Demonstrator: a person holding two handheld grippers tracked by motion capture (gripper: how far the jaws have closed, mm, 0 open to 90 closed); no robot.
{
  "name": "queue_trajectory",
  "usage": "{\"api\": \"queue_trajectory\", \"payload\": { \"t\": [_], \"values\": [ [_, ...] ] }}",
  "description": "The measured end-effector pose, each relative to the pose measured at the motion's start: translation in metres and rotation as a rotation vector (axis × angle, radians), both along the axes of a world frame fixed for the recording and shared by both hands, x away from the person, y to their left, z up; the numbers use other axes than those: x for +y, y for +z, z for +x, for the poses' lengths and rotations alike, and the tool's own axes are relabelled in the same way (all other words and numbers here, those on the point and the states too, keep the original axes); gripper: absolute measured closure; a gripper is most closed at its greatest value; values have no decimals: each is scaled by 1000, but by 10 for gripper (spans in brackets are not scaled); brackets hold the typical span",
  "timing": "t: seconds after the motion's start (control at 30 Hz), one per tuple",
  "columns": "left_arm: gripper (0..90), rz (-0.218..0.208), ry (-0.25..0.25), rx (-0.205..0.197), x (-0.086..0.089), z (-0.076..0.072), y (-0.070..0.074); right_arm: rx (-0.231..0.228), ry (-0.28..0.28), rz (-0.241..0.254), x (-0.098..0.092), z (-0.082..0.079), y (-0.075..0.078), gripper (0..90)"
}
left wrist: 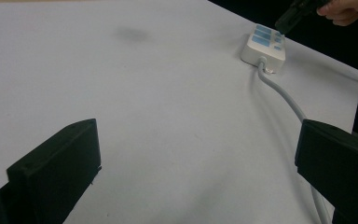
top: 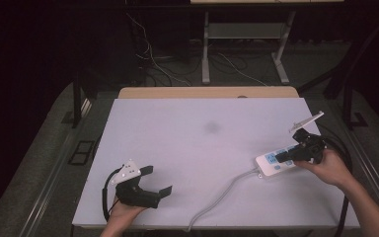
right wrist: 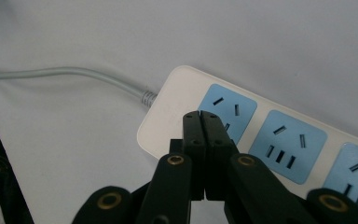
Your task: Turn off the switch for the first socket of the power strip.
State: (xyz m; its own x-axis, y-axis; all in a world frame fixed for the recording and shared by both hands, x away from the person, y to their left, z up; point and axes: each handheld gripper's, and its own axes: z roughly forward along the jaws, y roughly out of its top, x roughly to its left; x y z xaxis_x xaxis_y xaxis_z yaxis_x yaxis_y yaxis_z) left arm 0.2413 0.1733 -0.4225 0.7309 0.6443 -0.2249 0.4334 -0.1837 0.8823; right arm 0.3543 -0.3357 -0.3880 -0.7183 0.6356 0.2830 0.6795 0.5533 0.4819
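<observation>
looking down from the high view, a white rectangular bench carries a white plastic power strip with pale blue socket faces near its right edge, its grey cord curving off the near edge. the right hand-held gripper, held in the person's right hand, points left and down with its black tips over the strip's top. the left hand-held gripper rests low at the near left of the bench in the left hand, jaws spread wide, well apart from the strip.

in the left gripper view, the two black jaws stand far apart with bare bench between them; the power strip lies far off at upper right, the cord running back toward the right jaw, and the other gripper's tip is over the strip.

in the right gripper view, the jaws are pressed together with nothing between them, their tips just over the first blue socket at the strip's cord end; whether they touch it cannot be told.
</observation>
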Motion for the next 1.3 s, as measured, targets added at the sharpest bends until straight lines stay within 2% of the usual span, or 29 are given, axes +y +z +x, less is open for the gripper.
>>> {"api": "queue_trajectory", "payload": {
  "t": [0.37, 0.6, 0.7, 0.83, 1.0, 1.3],
  "values": [
    [0, 0, -1, 3, 0, 0, 0, 42, 41, -57, 9, 2, -10, 897],
    [0, 2, -2, 1, -1, 0, 0, 40, 55, -99, 12, 1, -15, 898],
    [0, 2, -3, 1, -1, 0, 0, 26, 66, -98, 12, 0, -15, 898],
    [0, 4, -5, 1, -1, 0, 0, -14, 76, -118, 14, -4, -15, 900],
    [0, 7, -7, 0, -2, 0, 0, -30, 68, -95, 11, -6, -16, 900],
    [0, 11, -10, 3, -3, 0, -1, -47, 60, -102, 12, -9, -17, 900]
  ]
}}
